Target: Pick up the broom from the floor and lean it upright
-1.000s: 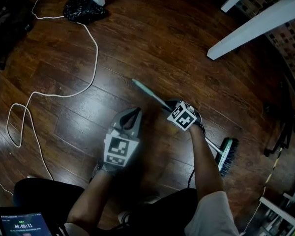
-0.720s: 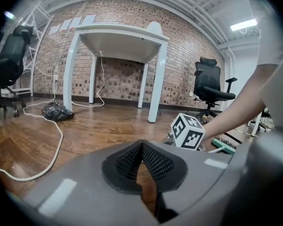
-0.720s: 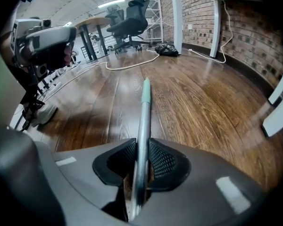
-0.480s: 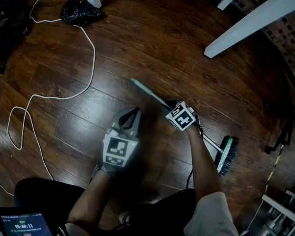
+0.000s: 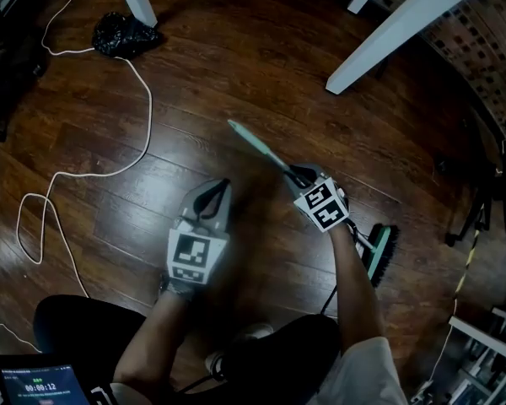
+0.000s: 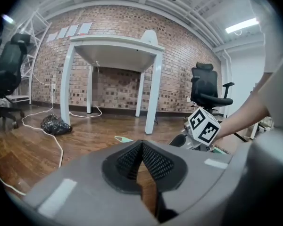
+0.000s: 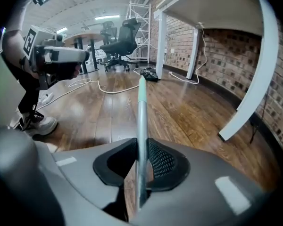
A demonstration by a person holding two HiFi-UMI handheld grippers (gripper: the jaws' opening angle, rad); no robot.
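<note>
Broom with a slim teal handle [image 5: 260, 148] sits clamped in the right gripper [image 5: 298, 175], whose jaws have just been closing, above dark wooden floor [image 5: 236, 66]; left gripper [image 5: 222, 186] alongside, jaws pressed together, empty.

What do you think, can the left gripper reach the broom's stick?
Probably yes. The left gripper is close beside the broom's stick, with only floor between. Its jaws are shut, so they'd need to open. The right gripper, just closed on the stick, leaves the green end free.
</note>
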